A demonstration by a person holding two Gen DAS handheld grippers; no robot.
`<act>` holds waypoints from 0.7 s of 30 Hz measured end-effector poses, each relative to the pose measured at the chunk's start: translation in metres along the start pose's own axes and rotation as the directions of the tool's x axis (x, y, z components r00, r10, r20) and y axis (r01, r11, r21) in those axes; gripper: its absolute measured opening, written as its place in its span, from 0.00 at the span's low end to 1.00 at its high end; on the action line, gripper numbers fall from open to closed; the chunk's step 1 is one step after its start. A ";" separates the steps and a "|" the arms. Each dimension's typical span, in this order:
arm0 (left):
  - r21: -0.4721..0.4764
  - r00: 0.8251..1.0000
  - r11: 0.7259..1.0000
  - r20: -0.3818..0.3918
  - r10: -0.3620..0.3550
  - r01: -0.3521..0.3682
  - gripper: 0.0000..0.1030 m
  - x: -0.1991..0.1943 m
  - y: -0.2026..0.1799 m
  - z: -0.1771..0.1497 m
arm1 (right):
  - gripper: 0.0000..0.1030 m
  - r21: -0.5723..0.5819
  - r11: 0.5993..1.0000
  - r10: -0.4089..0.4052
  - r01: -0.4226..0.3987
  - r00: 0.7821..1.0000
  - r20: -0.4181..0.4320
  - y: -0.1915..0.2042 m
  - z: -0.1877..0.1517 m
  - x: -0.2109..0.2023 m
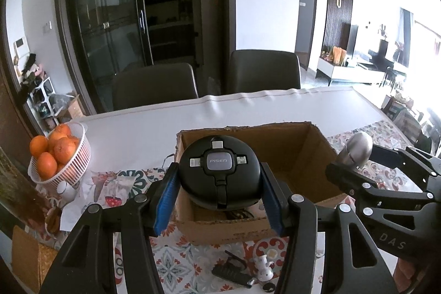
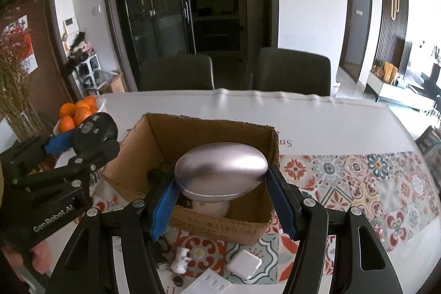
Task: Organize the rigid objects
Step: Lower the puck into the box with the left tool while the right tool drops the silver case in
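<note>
My left gripper (image 1: 219,181) is shut on a round black PISEN cable case (image 1: 219,170) and holds it above the near left part of an open cardboard box (image 1: 297,145). My right gripper (image 2: 222,183) is shut on a smooth silver oval case (image 2: 222,170) and holds it over the same box (image 2: 165,134). The silver case also shows in the left wrist view (image 1: 355,149), at the box's right side. The black case also shows in the right wrist view (image 2: 93,130), at the box's left. Some items lie in the box, mostly hidden.
A white basket of oranges (image 1: 59,156) stands at the table's left. Small items lie on the patterned cloth in front of the box: a black clip (image 1: 231,270), a white figurine (image 2: 182,259), a white charger (image 2: 244,263). Two dark chairs (image 1: 264,70) stand behind the table.
</note>
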State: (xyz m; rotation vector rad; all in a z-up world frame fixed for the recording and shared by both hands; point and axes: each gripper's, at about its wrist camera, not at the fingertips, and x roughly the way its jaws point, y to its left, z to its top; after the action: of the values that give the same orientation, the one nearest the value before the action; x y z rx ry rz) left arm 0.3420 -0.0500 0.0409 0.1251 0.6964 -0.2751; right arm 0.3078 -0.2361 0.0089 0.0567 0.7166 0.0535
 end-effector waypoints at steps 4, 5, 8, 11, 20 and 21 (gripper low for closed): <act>-0.003 1.000 1.000 -0.031 -0.001 0.001 0.54 0.014 0.002 0.003 | 0.62 -0.005 1.000 0.004 -0.004 0.999 -0.043 -0.001 0.004 0.013; -0.001 0.999 1.000 -0.040 0.002 -0.002 0.54 0.018 0.002 0.004 | 0.62 -0.008 1.000 0.001 -0.001 0.999 -0.053 -0.002 0.004 0.017; 0.012 0.998 1.000 -0.067 0.010 -0.009 0.54 0.028 0.001 0.003 | 0.62 -0.021 1.000 -0.010 0.009 0.998 -0.070 -0.002 0.004 0.022; 0.026 0.996 1.000 -0.092 0.019 -0.016 0.54 0.037 -0.001 0.003 | 0.62 -0.033 0.999 -0.022 0.019 0.996 -0.087 -0.002 0.003 0.029; 0.048 0.990 0.999 -0.141 0.024 -0.018 0.59 0.053 -0.005 0.002 | 0.62 -0.025 1.000 -0.022 0.018 0.990 -0.137 -0.009 0.000 0.047; 0.048 0.990 0.999 -0.140 0.029 -0.022 0.63 0.053 -0.004 0.003 | 0.62 -0.020 1.000 -0.019 0.016 0.990 -0.143 -0.009 0.000 0.048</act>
State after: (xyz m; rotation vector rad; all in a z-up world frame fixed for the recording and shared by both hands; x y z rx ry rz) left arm 0.3814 -0.0657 0.0084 0.1985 0.8282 -0.2593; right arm 0.3446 -0.2419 -0.0230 0.0285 0.8603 0.0478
